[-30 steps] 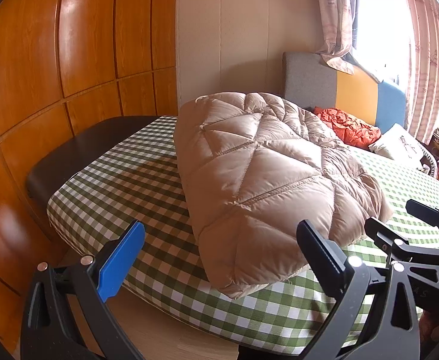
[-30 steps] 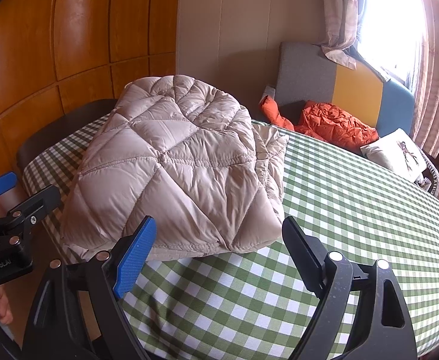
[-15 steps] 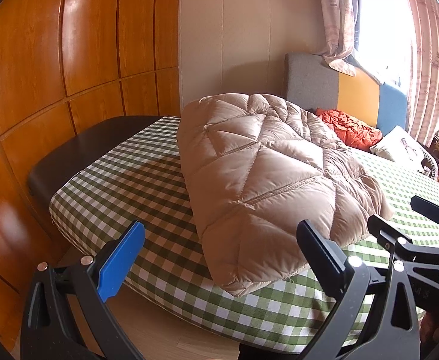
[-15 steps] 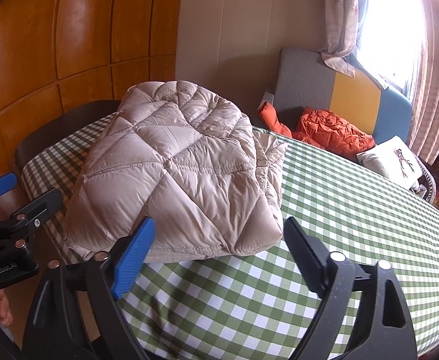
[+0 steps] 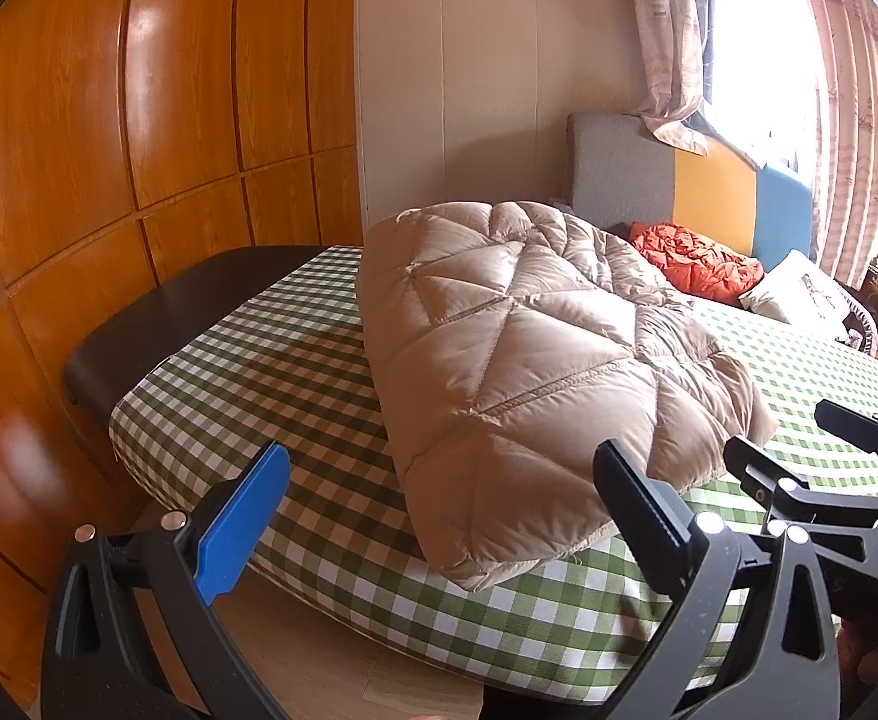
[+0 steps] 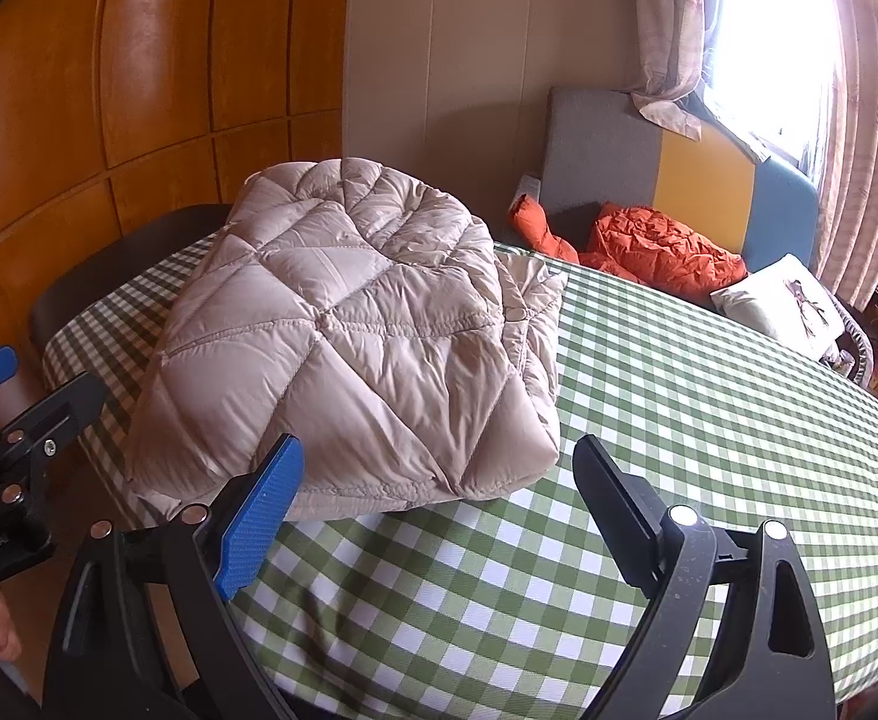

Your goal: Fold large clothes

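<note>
A beige quilted jacket (image 6: 355, 348) is lying folded into a thick block on the green checked bed (image 6: 709, 420), toward the corner nearest the wooden wall panels (image 5: 139, 120), with its near edge sitting close to the edge of the mattress. The left gripper (image 5: 439, 516) and the right gripper (image 6: 439, 492) are both hovering short of it, jaws spread wide and holding nothing. The fold is looking finished or nearly so, but the puffy filling is likely pushing back, so the top layer may be springing open if nothing presses it flat. The slick shell could also be letting the bundle slide toward the mattress edge under a careless nudge. An orange garment (image 6: 661, 252) is waiting crumpled by the headboard (image 6: 679, 180), beside a white pillow (image 6: 781, 306), probably next in line.
</note>
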Demonstrator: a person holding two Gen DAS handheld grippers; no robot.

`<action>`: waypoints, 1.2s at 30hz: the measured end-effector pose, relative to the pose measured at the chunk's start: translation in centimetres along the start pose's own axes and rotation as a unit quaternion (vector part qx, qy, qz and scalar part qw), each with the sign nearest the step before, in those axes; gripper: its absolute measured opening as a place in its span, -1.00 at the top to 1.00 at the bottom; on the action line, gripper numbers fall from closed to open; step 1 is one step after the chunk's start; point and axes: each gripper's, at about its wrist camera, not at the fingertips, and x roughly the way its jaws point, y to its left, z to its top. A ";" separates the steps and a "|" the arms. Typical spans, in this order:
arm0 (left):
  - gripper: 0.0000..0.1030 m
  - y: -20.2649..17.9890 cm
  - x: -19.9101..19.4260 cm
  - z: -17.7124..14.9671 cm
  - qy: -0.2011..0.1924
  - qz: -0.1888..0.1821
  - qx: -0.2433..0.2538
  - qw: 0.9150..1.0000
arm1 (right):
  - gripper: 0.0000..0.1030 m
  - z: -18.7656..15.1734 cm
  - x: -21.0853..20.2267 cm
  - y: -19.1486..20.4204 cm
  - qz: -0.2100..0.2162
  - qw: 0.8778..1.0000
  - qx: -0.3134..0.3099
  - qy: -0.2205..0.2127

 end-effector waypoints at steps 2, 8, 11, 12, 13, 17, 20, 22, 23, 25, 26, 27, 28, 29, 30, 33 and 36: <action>-0.96 0.0 -0.2 0.1 -0.002 -0.001 -0.001 1.000 | -0.76 0.0 0.0 -0.1 0.000 1.000 0.002 0.001; -0.96 0.1 -0.4 0.2 -0.004 -0.002 -0.001 1.000 | -0.76 0.0 0.0 -0.4 0.000 1.000 0.010 0.001; -0.96 0.1 -0.5 0.2 -0.004 -0.001 -0.001 1.000 | -0.76 0.1 0.1 -0.4 -0.001 1.000 0.010 0.001; -0.96 0.1 -0.4 0.3 -0.004 -0.002 -0.001 1.000 | -0.76 0.2 0.0 -0.4 -0.001 1.000 0.009 0.000; -0.96 0.1 -0.5 0.3 -0.005 -0.002 -0.001 1.000 | -0.76 0.2 0.0 -0.4 -0.001 1.000 0.009 0.000; -0.96 0.1 -0.7 0.3 -0.006 0.000 -0.001 1.000 | -0.76 0.2 -0.1 -0.4 0.000 1.000 0.009 -0.001; -0.96 0.2 -0.7 0.3 -0.006 0.001 -0.003 1.000 | -0.76 0.2 -0.1 -0.4 0.001 1.000 0.008 -0.002; -0.96 0.3 -0.7 0.3 -0.006 0.002 -0.004 1.000 | -0.76 0.3 -0.2 -0.3 0.002 1.000 0.007 -0.002; -0.96 0.3 -0.8 0.4 -0.007 0.002 -0.004 1.000 | -0.76 0.3 -0.2 -0.3 0.002 1.000 0.007 -0.003; -0.96 0.4 -0.8 0.3 -0.008 0.003 -0.004 1.000 | -0.76 0.3 -0.2 -0.3 0.002 1.000 0.007 -0.002; -0.96 0.4 -0.8 0.4 -0.007 0.003 -0.005 1.000 | -0.76 0.3 -0.2 -0.3 0.002 1.000 0.007 -0.002; -0.96 0.4 -0.8 0.4 -0.007 0.003 -0.006 1.000 | -0.76 0.3 -0.2 -0.3 0.002 1.000 0.007 -0.002; -0.96 0.5 -0.8 0.3 -0.007 0.002 -0.007 1.000 | -0.76 0.3 -0.2 -0.3 0.002 1.000 0.007 -0.002; -0.96 0.5 -0.8 0.3 -0.007 0.003 -0.007 1.000 | -0.76 0.3 -0.2 -0.3 0.002 1.000 0.007 -0.002; -0.96 0.5 -0.8 0.3 -0.007 0.003 -0.007 1.000 | -0.76 0.3 -0.2 -0.3 0.002 1.000 0.007 -0.001; -0.96 0.5 -0.7 0.3 -0.007 0.001 -0.008 1.000 | -0.76 0.3 -0.2 -0.3 0.002 1.000 0.008 -0.001; -0.96 0.5 -0.8 0.3 -0.008 0.002 -0.007 1.000 | -0.76 0.3 -0.2 -0.3 0.002 1.000 0.008 -0.001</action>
